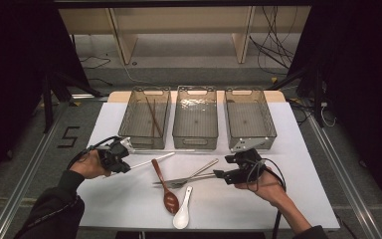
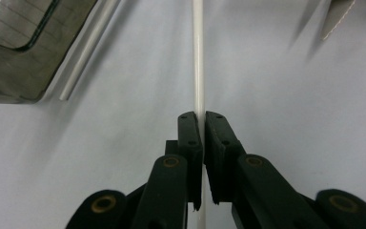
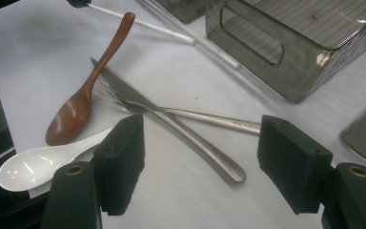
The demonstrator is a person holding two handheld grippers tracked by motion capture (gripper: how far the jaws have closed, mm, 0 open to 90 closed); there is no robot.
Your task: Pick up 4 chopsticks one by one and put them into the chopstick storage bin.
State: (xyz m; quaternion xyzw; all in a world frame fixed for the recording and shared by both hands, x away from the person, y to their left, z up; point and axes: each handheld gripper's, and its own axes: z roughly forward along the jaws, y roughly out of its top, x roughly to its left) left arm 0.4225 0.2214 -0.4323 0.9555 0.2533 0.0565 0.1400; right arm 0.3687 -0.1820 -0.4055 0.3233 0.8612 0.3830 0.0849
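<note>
Left hand-held gripper (image 2: 201, 117) clenching a white chopstick (image 2: 198, 57) near the table's (image 1: 308, 199) left edge, just in front of the left bin (image 1: 144, 119); right hand-held gripper (image 3: 200, 157) hanging released over a crossed fork (image 3: 205, 117) and knife (image 3: 171, 119) toward the front edge, beside the brown spoon (image 3: 83, 95) and white spoon (image 3: 38, 164).

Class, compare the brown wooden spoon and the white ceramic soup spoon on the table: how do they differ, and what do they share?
The brown wooden spoon is dark with a long, slim, rounded handle; the white ceramic soup spoon is glossy white with a shorter, broader handle. The wooden spoon's bowl is a narrower oval, while the ceramic spoon's bowl is wider. Both lie bowl-up on the white table, side by side, untouched by either gripper.
</note>
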